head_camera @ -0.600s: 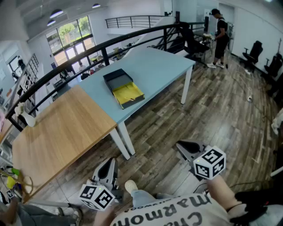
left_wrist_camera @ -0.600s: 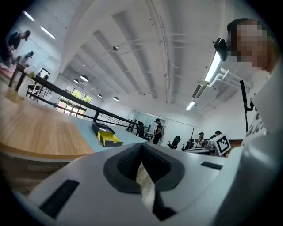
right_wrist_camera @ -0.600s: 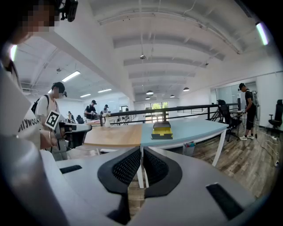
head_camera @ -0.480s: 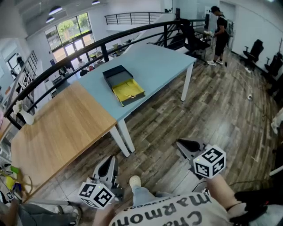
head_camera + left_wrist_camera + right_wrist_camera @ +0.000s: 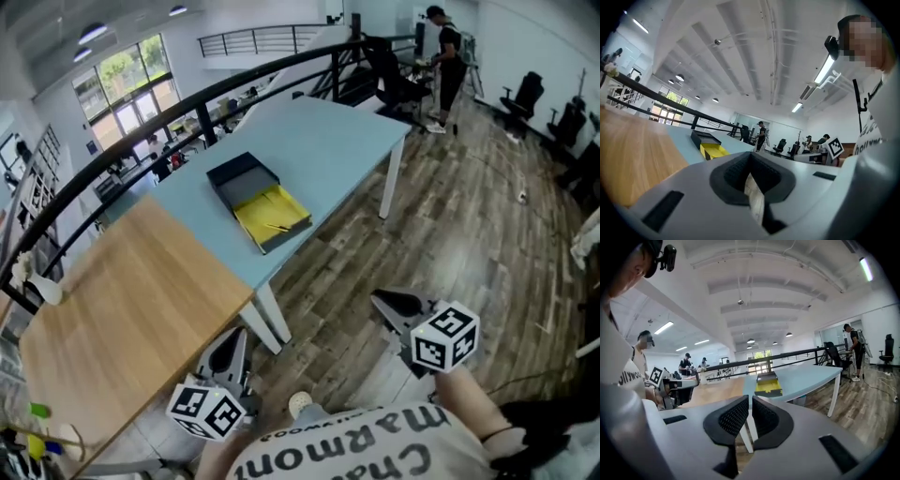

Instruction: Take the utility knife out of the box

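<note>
Head view: an open box with a black lid half and a yellow-lined tray [image 5: 246,180] rests on the light blue rectangular table [image 5: 328,131], near the edge that adjoins the wooden-topped table [image 5: 122,300]. The utility knife [image 5: 275,226] shows only as a thin dark streak lying inside the yellow tray; no further detail can be read.

Both grippers are held low, over the wood-plank floor [image 5: 469,216] and well apart from the box.
- Left gripper [image 5: 232,339]: points toward the wooden-topped table. In the left gripper view, its dark ribbed pads meet at the tips. Nothing is held between them.
- Right gripper [image 5: 382,302]: points toward the light blue rectangular table. In the right gripper view, its pads are drawn together to a thin slit. Nothing is held; a white table leg [image 5: 834,397] stands beyond, at the right.

A black metal railing [image 5: 187,103] runs behind both tables.
</note>
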`<state>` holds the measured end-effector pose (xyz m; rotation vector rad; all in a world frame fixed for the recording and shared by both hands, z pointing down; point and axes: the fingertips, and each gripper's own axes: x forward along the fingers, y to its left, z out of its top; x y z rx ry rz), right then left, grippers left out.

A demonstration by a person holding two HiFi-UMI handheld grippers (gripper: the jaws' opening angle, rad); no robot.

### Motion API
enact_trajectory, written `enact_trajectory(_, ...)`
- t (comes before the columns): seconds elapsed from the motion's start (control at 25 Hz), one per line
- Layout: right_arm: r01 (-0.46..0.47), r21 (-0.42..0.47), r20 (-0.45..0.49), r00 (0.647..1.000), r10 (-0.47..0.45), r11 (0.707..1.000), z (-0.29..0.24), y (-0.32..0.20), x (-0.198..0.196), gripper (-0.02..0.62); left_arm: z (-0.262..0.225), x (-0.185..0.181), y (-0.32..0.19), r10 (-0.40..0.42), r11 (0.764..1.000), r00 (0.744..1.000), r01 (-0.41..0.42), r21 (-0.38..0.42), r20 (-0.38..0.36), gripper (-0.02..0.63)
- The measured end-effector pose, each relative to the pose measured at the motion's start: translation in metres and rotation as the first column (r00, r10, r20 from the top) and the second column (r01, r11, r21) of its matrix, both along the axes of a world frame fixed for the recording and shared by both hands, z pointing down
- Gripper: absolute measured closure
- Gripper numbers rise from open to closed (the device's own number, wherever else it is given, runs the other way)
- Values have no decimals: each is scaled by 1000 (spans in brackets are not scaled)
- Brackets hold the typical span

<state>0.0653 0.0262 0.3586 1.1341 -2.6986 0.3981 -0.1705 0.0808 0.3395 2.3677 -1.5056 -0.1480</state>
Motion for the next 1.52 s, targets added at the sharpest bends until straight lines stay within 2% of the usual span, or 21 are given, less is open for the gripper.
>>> enact_trajectory(0.32,-100,64,41,994,98,993,-36,-77,-50,546,-39,-42,-89,115,990,990,-120,68,78,604)
enact_trajectory(0.48,-135,46,74,989,131,990,-28,-100,-71,548,-32,-61,-117,154,985,985,-159,64,76,604)
enact_trajectory(0.68,-159,3,52,986,159,987,-10,-108,-86,548,-20,-73,-136,183,981,981,-186,49,57,604)
enact_trajectory(0.84,-168,-32,40,985,169,985,5,-107,-92,548,-5,-74,-141,205,978,978,-206,28,24,604)
enact_trajectory(1.16,-190,-110,79,977,199,976,34,-116,-97,546,26,-67,-151,239,970,971,-238,-55,16,604)
enact_trajectory(1.52,-121,-148,101,986,136,982,44,-172,-92,546,42,-53,-203,201,975,980,-200,-92,6,604)
